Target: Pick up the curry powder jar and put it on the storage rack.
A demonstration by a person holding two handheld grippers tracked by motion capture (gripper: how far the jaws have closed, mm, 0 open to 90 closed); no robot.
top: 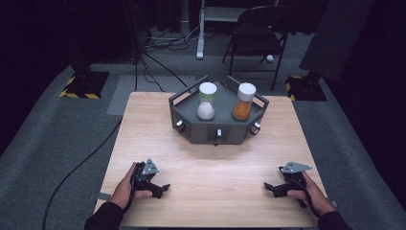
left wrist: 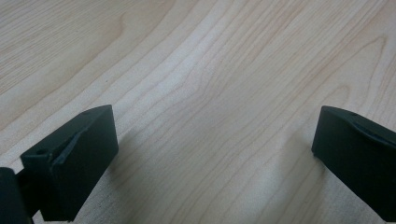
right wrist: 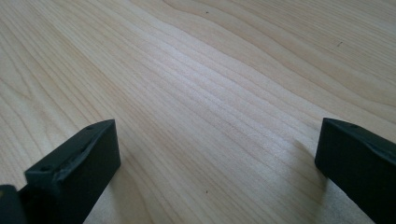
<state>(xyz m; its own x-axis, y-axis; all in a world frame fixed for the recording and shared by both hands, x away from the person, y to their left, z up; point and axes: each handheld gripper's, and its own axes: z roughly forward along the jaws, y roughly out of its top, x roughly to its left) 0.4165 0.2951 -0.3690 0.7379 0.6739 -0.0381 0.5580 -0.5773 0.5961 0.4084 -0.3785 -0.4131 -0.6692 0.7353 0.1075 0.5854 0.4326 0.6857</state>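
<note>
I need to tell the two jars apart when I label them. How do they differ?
The left jar holds white powder, the right jar orange powder. The left jar has a pale green band under its cap; the right jar's band looks orange. The left jar stands nearer the left gripper's side, the right jar nearer the right gripper's. Both have white caps, stand upright and sit in the grey tray.

Pale wooden table top point(top: 206, 163), smooth and matt, fine grain running in long streaks. Black matt plastic left gripper point(left wrist: 215, 154) and right gripper point(right wrist: 217, 158), jaw faces slightly scuffed. At upper centre of the frame, dark grey matt six-sided tray point(top: 191, 125); on it two clear glossy jars with smooth white lids, white-powder jar point(top: 206, 101) and orange-powder jar point(top: 243, 102). Grey rough carpet floor point(top: 48, 139) around.
</note>
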